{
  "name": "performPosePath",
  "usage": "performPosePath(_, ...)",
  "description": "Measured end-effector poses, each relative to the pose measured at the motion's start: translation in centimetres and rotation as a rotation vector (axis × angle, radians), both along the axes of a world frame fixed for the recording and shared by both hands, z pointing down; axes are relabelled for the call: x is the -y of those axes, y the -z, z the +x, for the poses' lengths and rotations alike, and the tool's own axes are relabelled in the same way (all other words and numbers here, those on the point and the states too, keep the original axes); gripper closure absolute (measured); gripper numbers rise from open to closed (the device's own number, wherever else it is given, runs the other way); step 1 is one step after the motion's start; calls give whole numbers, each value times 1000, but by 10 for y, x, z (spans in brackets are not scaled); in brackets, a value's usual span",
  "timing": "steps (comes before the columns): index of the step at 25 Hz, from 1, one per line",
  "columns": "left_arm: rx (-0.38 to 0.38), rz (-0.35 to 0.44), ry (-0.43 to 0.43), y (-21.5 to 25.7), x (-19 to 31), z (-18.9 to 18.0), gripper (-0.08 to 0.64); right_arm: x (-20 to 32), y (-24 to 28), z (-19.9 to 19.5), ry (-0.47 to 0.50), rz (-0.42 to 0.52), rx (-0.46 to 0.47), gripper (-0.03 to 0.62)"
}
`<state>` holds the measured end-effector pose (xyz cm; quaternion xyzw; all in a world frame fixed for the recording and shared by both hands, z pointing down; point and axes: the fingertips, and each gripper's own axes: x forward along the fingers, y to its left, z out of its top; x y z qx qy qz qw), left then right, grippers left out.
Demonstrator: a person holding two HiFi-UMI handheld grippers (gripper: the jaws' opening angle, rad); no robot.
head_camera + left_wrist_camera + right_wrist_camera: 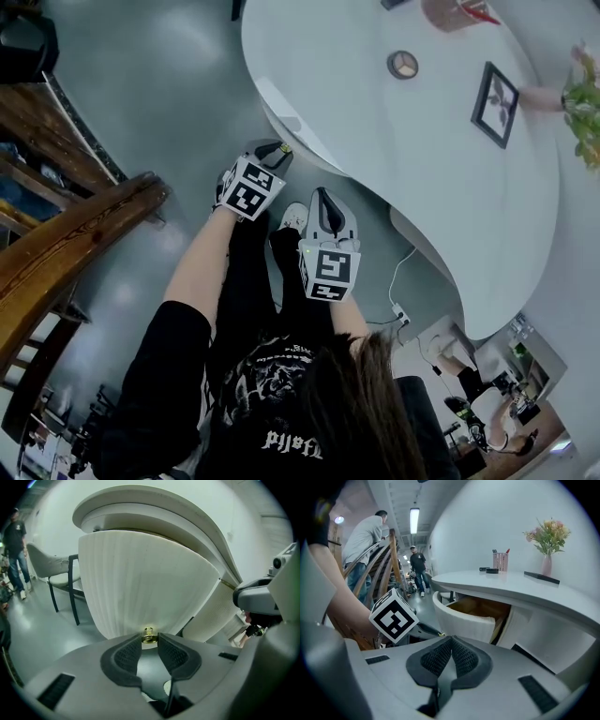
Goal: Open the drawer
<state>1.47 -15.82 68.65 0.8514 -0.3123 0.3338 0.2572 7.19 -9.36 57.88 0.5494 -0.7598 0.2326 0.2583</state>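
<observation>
The white curved tabletop (375, 131) sweeps across in front of me. Under its edge the drawer (465, 620) stands pulled out, its rounded, ribbed white front towards me and its wooden inside showing behind in the right gripper view. My left tongs (150, 638) sit low at the drawer's front, pads drawn in to a narrow gap. My right tongs (450, 640) hang just beside them and nearer to me, pads pressed together at the tips with nothing between — they touch neither drawer nor tabletop. On the tabletop, well apart from the drawer, lie a dark picture frame (494, 103), a vase of flowers (547, 559) and a pink pen cup (500, 560). Smallest is the brass knob (149, 634) on the drawer's front — it fills the gap at the tips of my left tongs, gripped by a pad on either side.
</observation>
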Motion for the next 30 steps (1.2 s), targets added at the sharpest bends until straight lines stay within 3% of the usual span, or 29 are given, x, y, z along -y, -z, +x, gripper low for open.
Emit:
performPosePath(4,26,-12,-30,0,-7,-6,442,-4,1,-2,0,-11,2,566)
performPosePath(17,72,-64,0,-2,-33,-23,442,-19,17,-7,17,-26,24,566)
performPosePath(30,103,-69,8,-1,-55,-39,440,-37,26,-9,16,-39,34,566)
